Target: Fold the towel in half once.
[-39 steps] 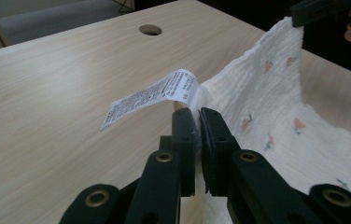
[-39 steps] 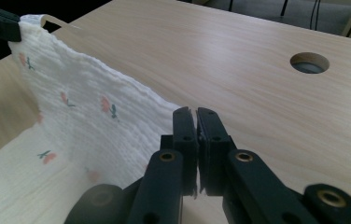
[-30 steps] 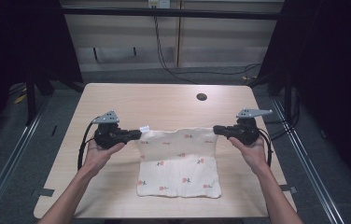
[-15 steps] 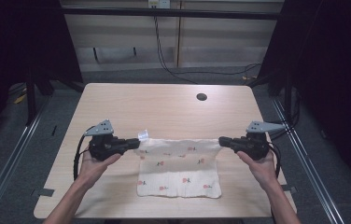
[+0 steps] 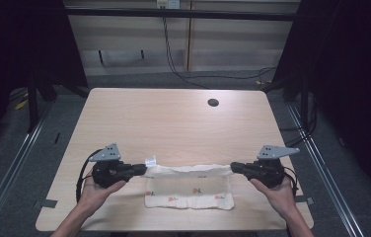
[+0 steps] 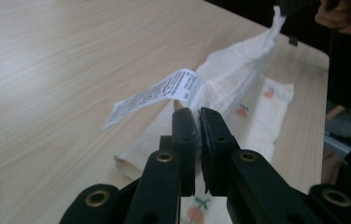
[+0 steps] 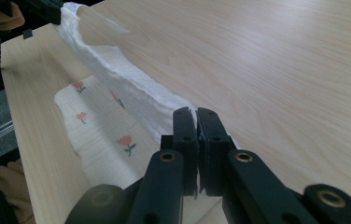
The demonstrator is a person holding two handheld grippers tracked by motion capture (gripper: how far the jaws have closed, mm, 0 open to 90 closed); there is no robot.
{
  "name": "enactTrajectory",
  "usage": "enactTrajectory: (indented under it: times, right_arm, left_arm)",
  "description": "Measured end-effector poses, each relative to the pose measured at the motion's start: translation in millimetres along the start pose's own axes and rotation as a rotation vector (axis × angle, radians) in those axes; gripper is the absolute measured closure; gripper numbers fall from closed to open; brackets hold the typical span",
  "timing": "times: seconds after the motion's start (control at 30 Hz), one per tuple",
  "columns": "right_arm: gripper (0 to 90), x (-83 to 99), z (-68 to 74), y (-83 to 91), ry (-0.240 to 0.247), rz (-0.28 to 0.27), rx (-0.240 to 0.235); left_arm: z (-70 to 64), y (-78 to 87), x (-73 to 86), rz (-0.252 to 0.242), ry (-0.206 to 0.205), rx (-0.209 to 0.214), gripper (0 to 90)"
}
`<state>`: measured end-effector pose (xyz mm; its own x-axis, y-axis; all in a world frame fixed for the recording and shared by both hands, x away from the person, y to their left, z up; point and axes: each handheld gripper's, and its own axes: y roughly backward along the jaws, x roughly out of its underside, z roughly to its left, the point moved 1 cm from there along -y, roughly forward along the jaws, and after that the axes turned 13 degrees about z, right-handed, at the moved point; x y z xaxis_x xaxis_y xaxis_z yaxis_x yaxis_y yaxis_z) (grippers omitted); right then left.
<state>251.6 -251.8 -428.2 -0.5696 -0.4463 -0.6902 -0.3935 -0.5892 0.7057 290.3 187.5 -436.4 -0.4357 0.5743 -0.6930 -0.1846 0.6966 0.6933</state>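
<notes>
A white cloth (image 5: 189,190) printed with small red fruit lies near the table's front edge, its far edge lifted and stretched between both grippers. My left gripper (image 5: 141,169) is shut on the cloth's left far corner (image 6: 197,105), where a white care label (image 6: 152,95) sticks out. My right gripper (image 5: 234,168) is shut on the right far corner (image 7: 183,109). The raised edge (image 7: 117,77) hangs over the lower part (image 7: 103,140), which rests flat on the wood. In each gripper view the other hand shows at the far end of the cloth.
The light wooden table (image 5: 173,123) has a round cable hole (image 5: 213,102) at the back right. Dark floor with metal rails (image 5: 6,168) flanks the table, and cables (image 5: 173,54) hang behind it.
Both grippers have pulled toward the front edge with the cloth's far corners, folding the far half over the near half. The flat part looks shorter now.
</notes>
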Motion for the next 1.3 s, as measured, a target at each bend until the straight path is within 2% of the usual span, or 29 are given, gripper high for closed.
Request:
enactTrajectory:
  times: [0.1, 0.13, 0.2, 0.3, 0.33, 0.43, 0.47, 0.53, 0.57, 0.67, 0.73, 0.93, 1.13, 1.3]
  right_arm:
    - [87.5, 3.3, 1.2, 0.6, 0.002, 0.005, 0.003]
    - [87.5, 7.9, 3.5, 0.3, -0.001, 0.009, -0.004]
    - [87.5, 14.1, 6.9, -1.8, 0.009, 0.026, -0.001]
    - [87.4, 23.0, 9.7, -6.5, 0.006, 0.050, -0.009]
    - [87.4, 25.5, 10.0, -7.7, 0.006, 0.052, -0.011]
    - [87.4, 30.0, 10.2, -10.2, 0.000, 0.059, -0.009]
    - [87.4, 34.8, 9.5, -14.5, -0.008, 0.068, -0.012]
    - [87.4, 37.4, 9.7, -16.5, -0.013, 0.079, -0.012]
    - [87.3, 41.7, 10.6, -19.8, -0.006, 0.105, -0.015]
    - [87.1, 45.8, 12.2, -19.8, -0.008, 0.106, -0.027]
    - [86.6, 49.6, 13.4, -21.4, -0.009, 0.127, -0.030]
    - [84.9, 58.8, 18.4, -25.3, -0.004, 0.166, -0.039]
    - [81.4, 62.2, 19.9, -27.3, -0.002, 0.187, -0.039]
    - [76.0, 64.0, 21.2, -23.9, -0.012, 0.196, -0.024]
  left_arm:
    - [-1.2, -1.4, 3.5, 0.016, 0.006, -0.001, 85.3]
    - [-1.1, -7.0, 9.8, 0.033, 0.018, 0.008, 85.2]
    - [-2.4, -15.1, 16.9, 0.065, 0.015, 0.010, 85.2]
    - [-2.8, -21.7, 22.4, 0.081, 0.027, 0.018, 85.2]
    - [-4.9, -22.0, 23.8, 0.069, 0.020, -0.003, 85.2]
    - [-7.5, -22.6, 23.9, 0.085, 0.006, -0.002, 85.2]
    - [-9.9, -27.2, 27.2, 0.108, 0.001, 0.001, 85.2]
    - [-10.7, -29.6, 28.9, 0.119, -0.002, 0.008, 85.1]
    - [-12.0, -31.4, 30.1, 0.130, -0.004, 0.013, 85.0]
    - [-14.7, -33.1, 34.0, 0.152, -0.014, 0.032, 84.6]
    - [-16.8, -35.8, 37.7, 0.176, -0.021, 0.042, 83.9]
    - [-24.5, -35.5, 41.5, 0.205, -0.047, 0.063, 81.8]
    - [-27.1, -37.7, 46.6, 0.232, -0.035, 0.086, 76.7]
    - [-25.8, -34.3, 46.7, 0.209, -0.022, 0.101, 70.8]
